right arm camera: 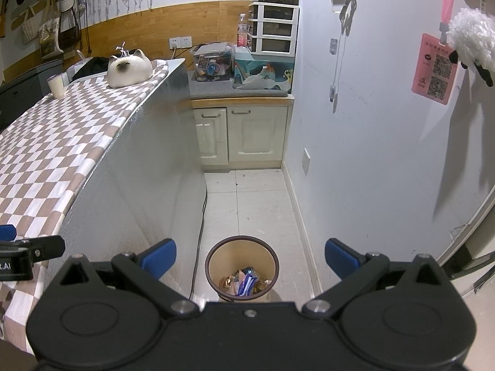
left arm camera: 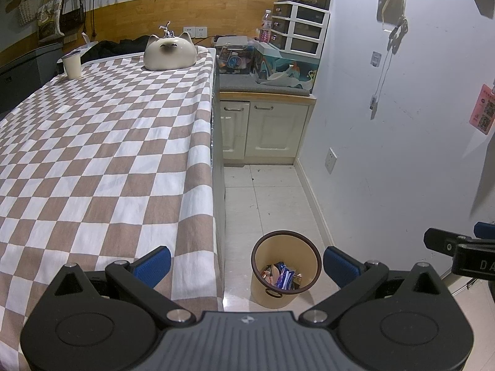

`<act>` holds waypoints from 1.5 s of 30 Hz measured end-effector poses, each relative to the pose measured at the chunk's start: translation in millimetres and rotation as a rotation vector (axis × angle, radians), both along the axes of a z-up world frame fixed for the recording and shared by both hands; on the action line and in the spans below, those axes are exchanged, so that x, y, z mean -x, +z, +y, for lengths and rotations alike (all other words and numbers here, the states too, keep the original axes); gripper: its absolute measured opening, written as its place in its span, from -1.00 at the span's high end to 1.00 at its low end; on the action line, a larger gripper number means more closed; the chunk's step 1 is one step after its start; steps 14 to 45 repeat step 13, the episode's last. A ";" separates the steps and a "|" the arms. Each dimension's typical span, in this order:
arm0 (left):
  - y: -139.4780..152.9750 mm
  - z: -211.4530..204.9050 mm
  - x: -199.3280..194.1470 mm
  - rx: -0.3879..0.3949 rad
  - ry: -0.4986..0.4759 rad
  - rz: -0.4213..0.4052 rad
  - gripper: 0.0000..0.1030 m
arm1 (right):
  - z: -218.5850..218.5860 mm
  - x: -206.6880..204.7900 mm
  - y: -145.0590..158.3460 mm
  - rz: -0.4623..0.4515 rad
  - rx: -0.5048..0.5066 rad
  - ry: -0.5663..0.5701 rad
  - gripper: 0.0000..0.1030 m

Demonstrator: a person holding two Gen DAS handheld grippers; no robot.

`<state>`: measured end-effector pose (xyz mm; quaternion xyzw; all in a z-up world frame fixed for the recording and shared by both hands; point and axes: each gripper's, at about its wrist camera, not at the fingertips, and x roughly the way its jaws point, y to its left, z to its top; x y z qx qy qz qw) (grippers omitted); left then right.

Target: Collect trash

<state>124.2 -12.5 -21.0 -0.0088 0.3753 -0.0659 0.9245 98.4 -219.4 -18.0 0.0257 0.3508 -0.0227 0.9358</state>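
A beige trash bin [left arm camera: 284,273] [right arm camera: 242,270] with a dark rim stands on the tiled floor beside the table. Inside it lie several crumpled wrappers [left arm camera: 283,276] [right arm camera: 246,282], blue, white and orange. My left gripper [left arm camera: 247,264] hovers open over the table's near right corner and the bin, nothing between its blue pads [left arm camera: 153,264]. My right gripper [right arm camera: 250,258] is open too, held above the bin, empty. Each gripper shows at the edge of the other's view: the right gripper [left arm camera: 458,247] and the left gripper [right arm camera: 27,247].
The table with a brown-and-white checked cloth [left arm camera: 102,154] [right arm camera: 46,142] carries a cat-shaped ceramic bowl [left arm camera: 171,52] and a white cup [left arm camera: 72,64] at its far end. A cream cabinet [left arm camera: 266,130] with clutter on top closes the aisle. A white wall [right arm camera: 371,154] runs on the right; a cable [right arm camera: 202,216] trails along the floor.
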 end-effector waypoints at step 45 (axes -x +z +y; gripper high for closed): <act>1.3 -0.2 2.3 0.004 0.000 -0.012 -1.00 | 0.0 0.6 0.4 -0.001 0.000 0.000 -1.00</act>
